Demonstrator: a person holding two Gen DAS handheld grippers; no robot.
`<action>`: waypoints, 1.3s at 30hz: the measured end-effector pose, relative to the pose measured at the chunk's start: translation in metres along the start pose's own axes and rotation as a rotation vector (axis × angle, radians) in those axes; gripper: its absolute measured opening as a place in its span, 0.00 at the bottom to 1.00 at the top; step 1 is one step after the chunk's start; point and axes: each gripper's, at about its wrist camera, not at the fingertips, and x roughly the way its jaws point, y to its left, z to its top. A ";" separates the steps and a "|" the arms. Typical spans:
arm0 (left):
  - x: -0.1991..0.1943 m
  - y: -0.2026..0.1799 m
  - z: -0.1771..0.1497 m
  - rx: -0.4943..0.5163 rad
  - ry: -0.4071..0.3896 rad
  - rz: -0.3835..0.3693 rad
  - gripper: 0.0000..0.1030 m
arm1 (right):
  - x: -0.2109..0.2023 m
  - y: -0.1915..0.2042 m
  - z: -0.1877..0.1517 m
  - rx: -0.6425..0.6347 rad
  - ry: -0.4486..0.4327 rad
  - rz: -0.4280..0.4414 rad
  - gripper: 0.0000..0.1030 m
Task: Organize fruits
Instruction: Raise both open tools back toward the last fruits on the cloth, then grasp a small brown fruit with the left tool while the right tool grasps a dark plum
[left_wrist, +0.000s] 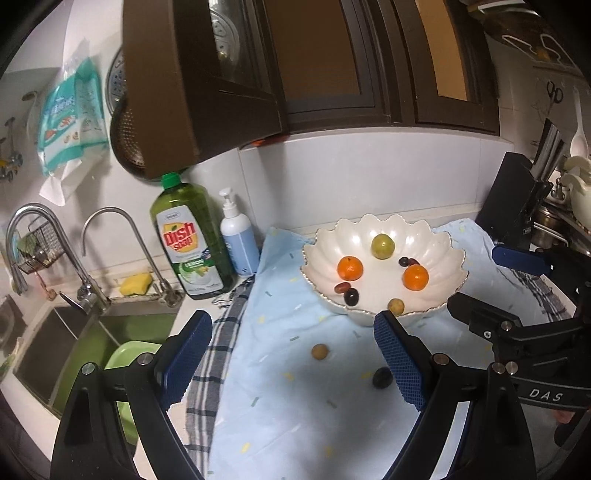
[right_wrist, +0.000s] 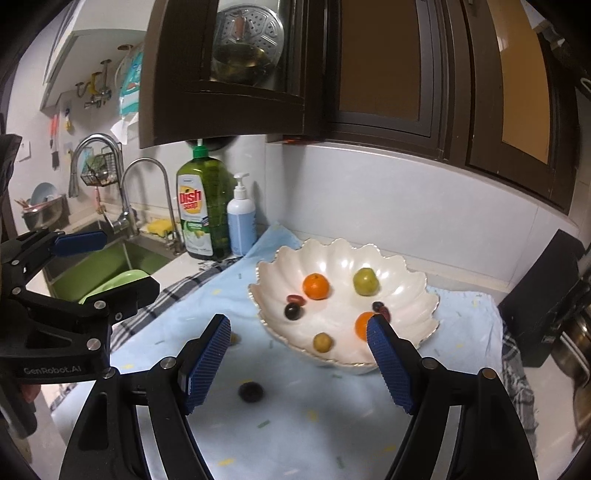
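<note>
A white scalloped bowl (left_wrist: 439, 254) (right_wrist: 406, 291) stands on a light blue cloth (left_wrist: 295, 398) (right_wrist: 295, 435). It holds two oranges (left_wrist: 349, 268) (right_wrist: 316, 286), a green fruit (left_wrist: 382, 246) (right_wrist: 365, 281), a small yellow fruit (left_wrist: 395, 306) (right_wrist: 322, 342) and dark grapes (left_wrist: 351, 296) (right_wrist: 293, 311). On the cloth lie a small brown fruit (left_wrist: 320, 351) and a dark grape (left_wrist: 382, 377) (right_wrist: 251, 391). My left gripper (left_wrist: 291, 350) is open and empty above the cloth. My right gripper (right_wrist: 297, 354) is open and empty above the dark grape.
A green dish soap bottle (left_wrist: 192, 240) (right_wrist: 201, 206) and a white pump bottle (left_wrist: 238, 236) (right_wrist: 241, 218) stand left of the bowl. A sink (left_wrist: 74, 347) with a green tub (left_wrist: 127, 354) and taps is at left. A black knife block (left_wrist: 517, 199) stands at right. Dark cabinets (left_wrist: 295, 62) hang overhead.
</note>
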 end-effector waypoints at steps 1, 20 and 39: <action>-0.002 0.003 -0.002 0.001 -0.007 -0.002 0.87 | -0.001 0.003 -0.001 0.005 -0.001 -0.004 0.75; 0.030 0.047 -0.032 0.221 -0.039 -0.249 0.76 | 0.009 0.076 -0.030 0.108 0.033 -0.220 0.74; 0.142 0.025 -0.052 0.403 0.103 -0.466 0.51 | 0.090 0.080 -0.057 0.228 0.221 -0.312 0.53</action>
